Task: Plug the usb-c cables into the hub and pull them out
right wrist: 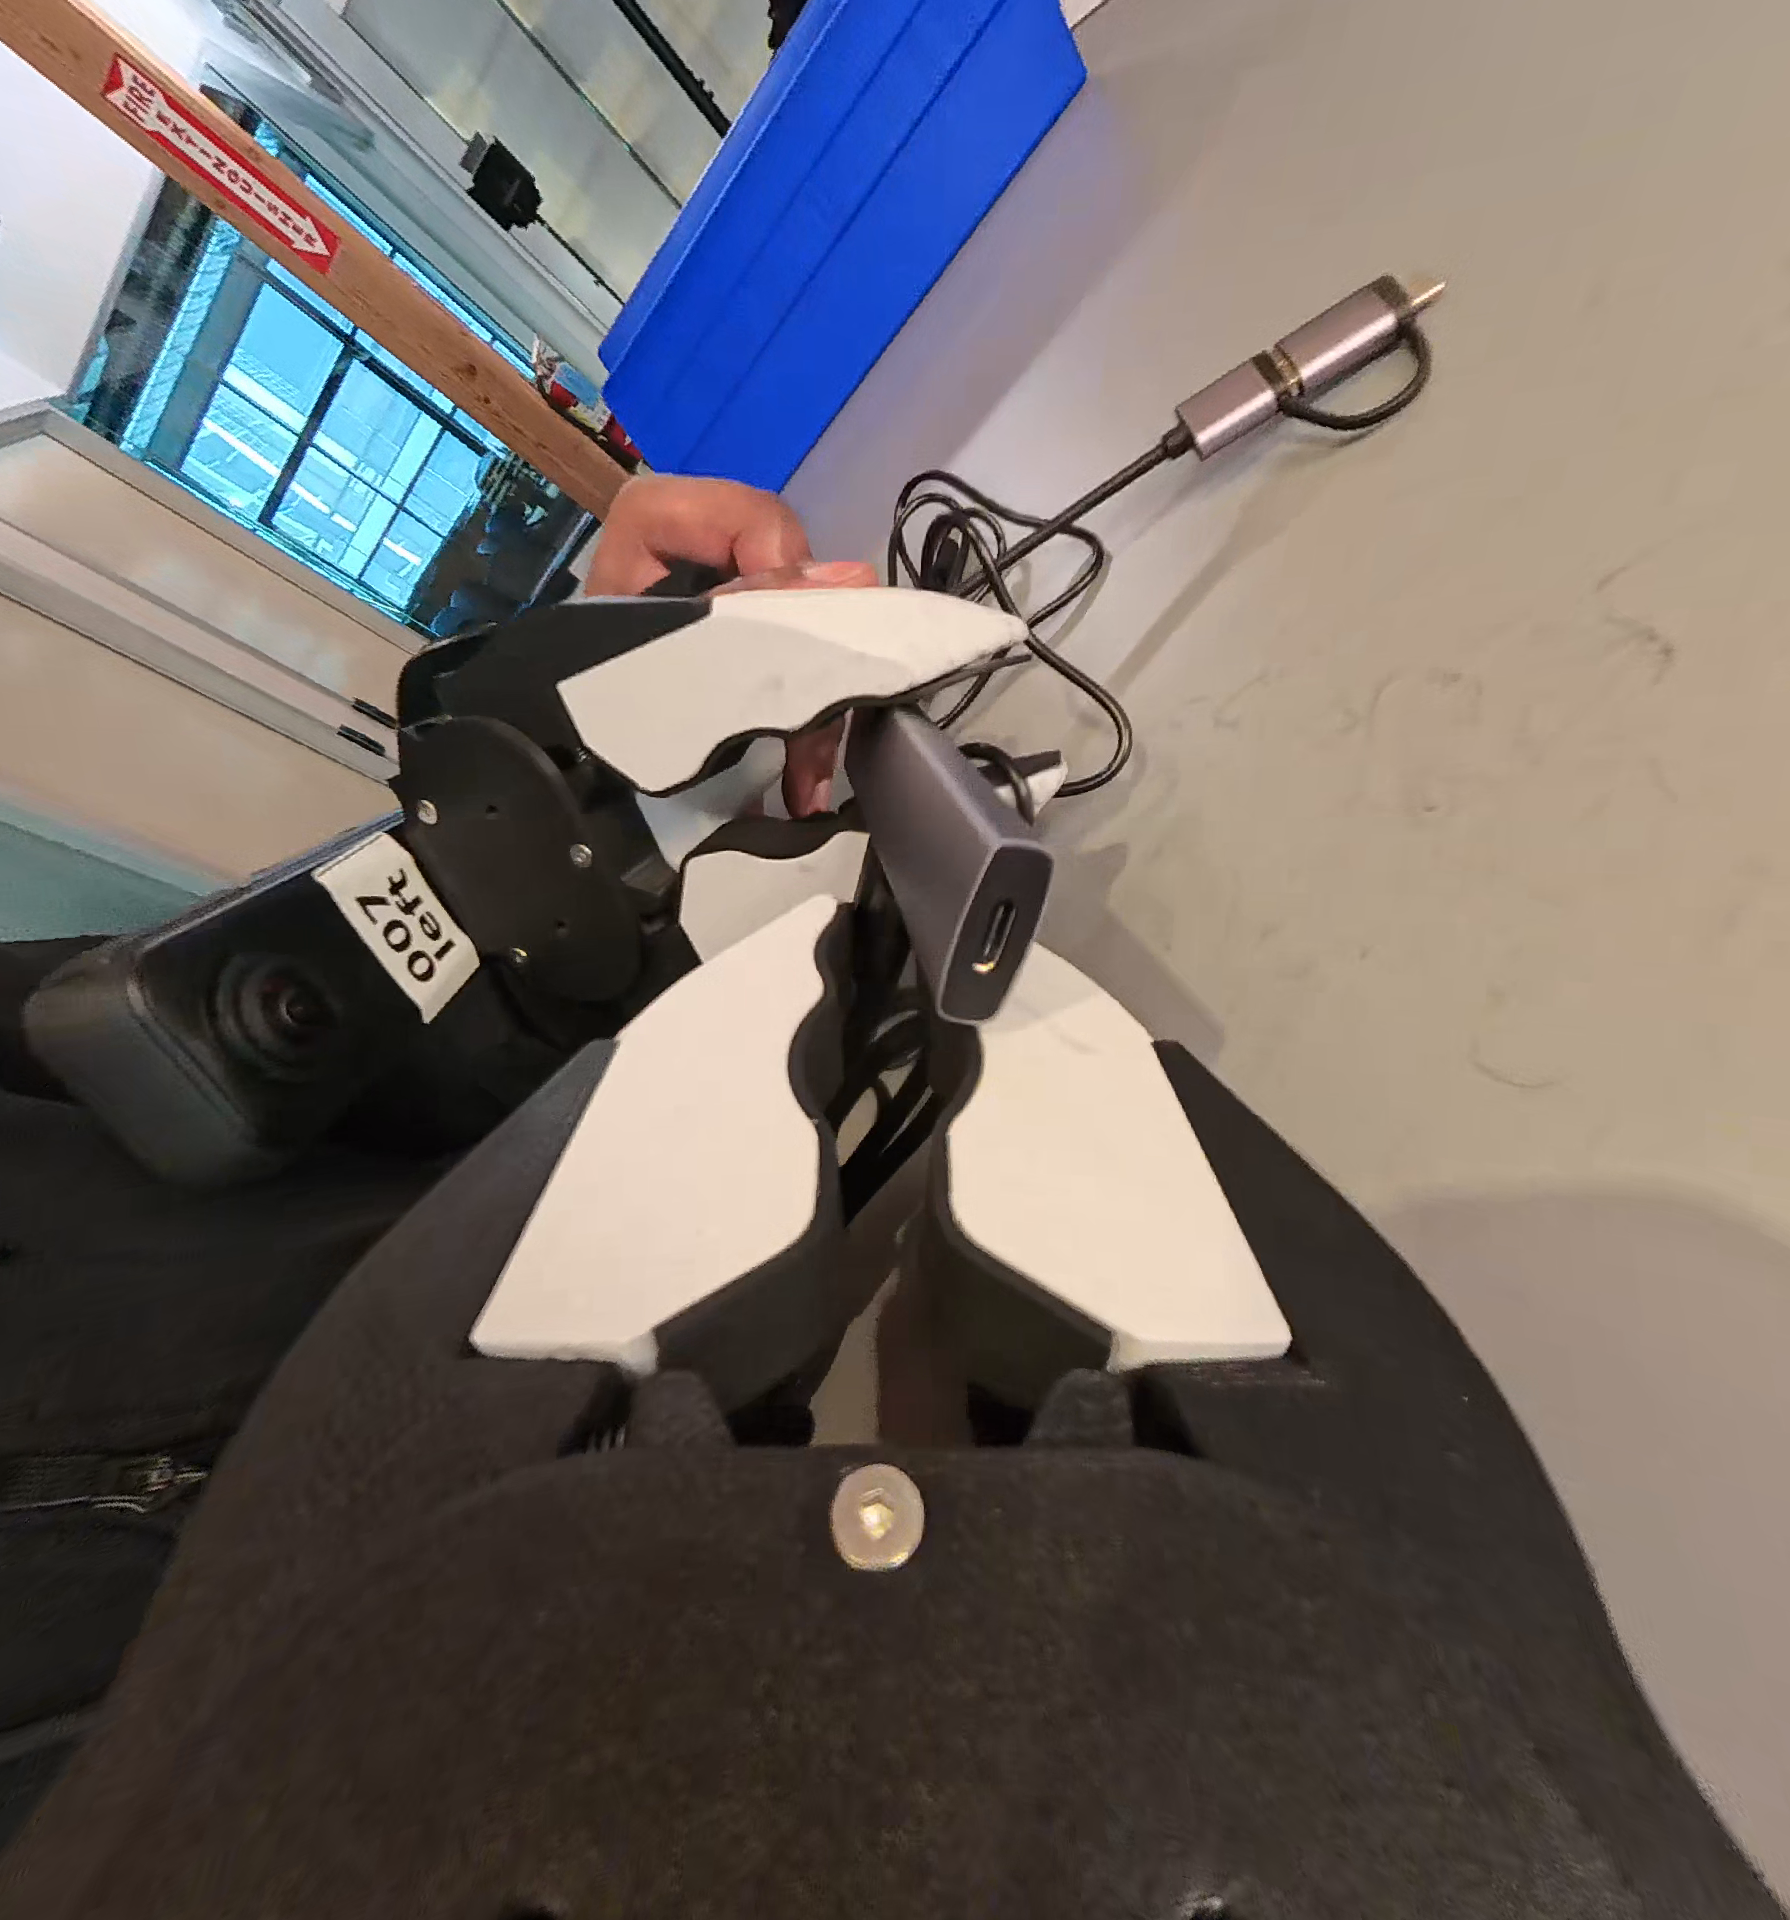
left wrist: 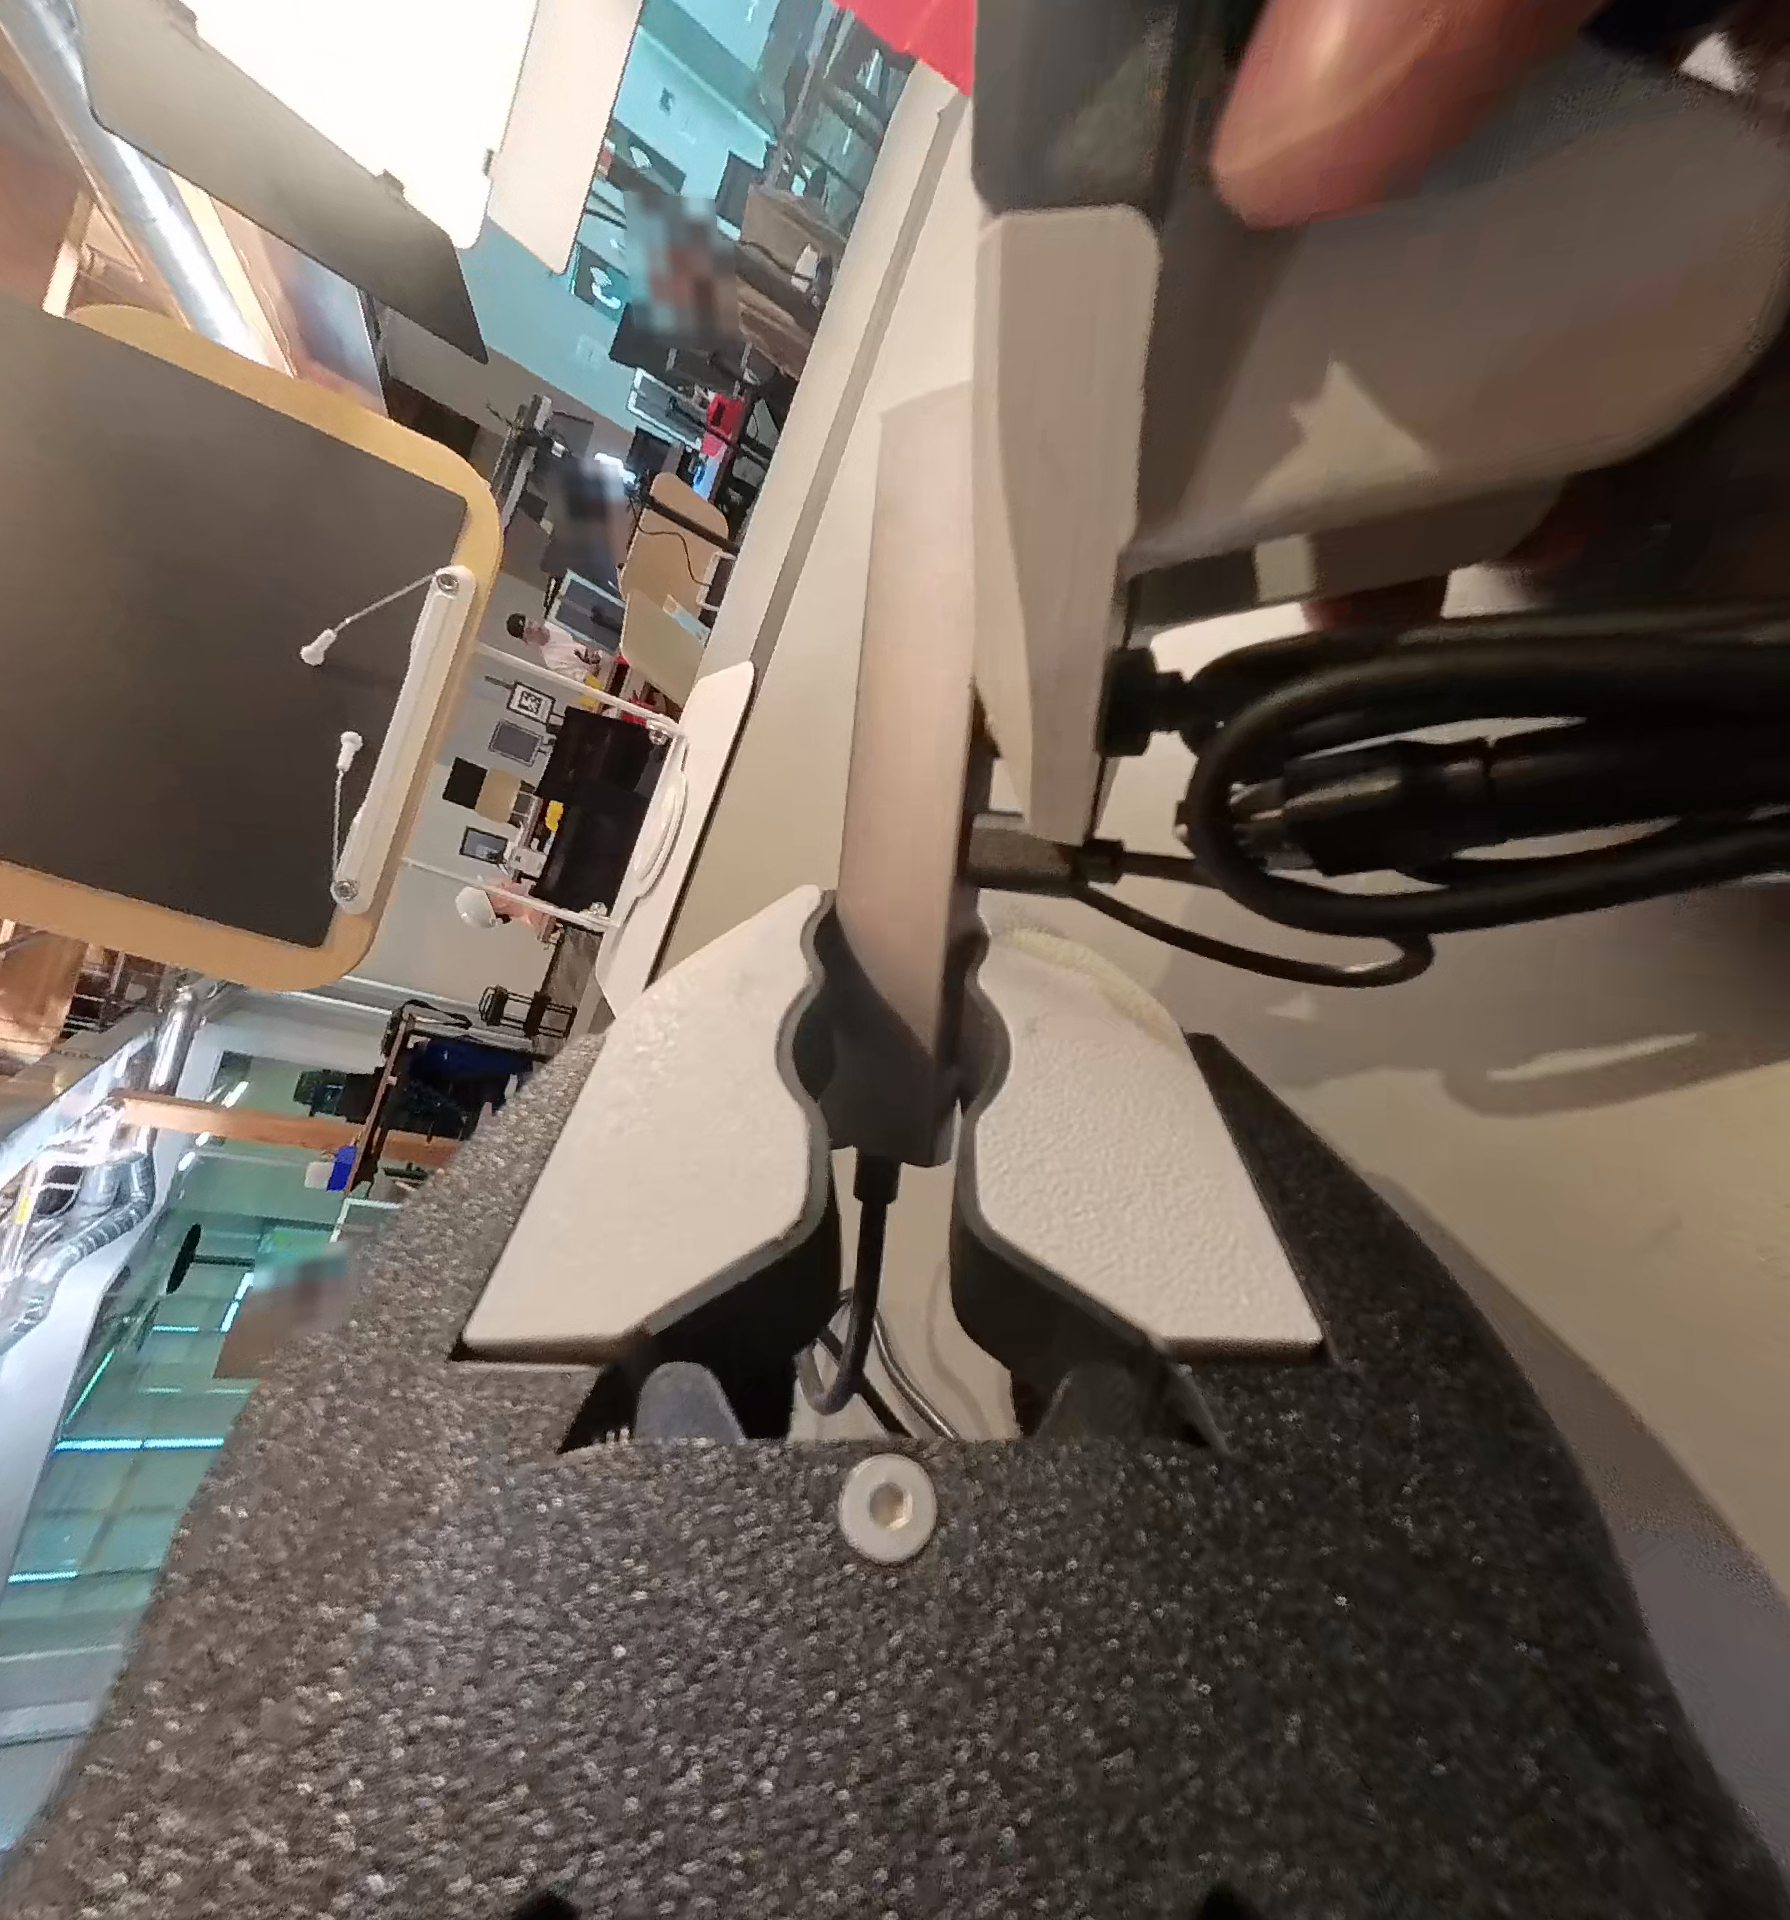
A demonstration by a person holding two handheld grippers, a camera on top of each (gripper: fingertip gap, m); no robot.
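Observation:
My left gripper (left wrist: pixel 896 935) is shut on the flat grey hub (left wrist: pixel 912 727), which I see edge-on, standing up from the jaws. In the right wrist view the left gripper (right wrist: pixel 974 727) holds the hub (right wrist: pixel 958 873) with an open end port facing the camera. My right gripper (right wrist: pixel 901 997) is shut on a black usb-c cable (right wrist: pixel 875 1091) just behind the hub. In the left wrist view the right gripper (left wrist: pixel 1047 821) holds the cable's plug (left wrist: pixel 1021 857) against the hub's side; it looks seated in a port.
A coiled bundle of black cable (left wrist: pixel 1442 790) hangs by the right gripper. A grey adapter with a plug (right wrist: pixel 1296 364) and loose cable (right wrist: pixel 1005 561) lie on the pale table (right wrist: pixel 1493 831). A blue box (right wrist: pixel 839 239) stands at the table's far side. My hands' fingertips stand some 5 cm from each other.

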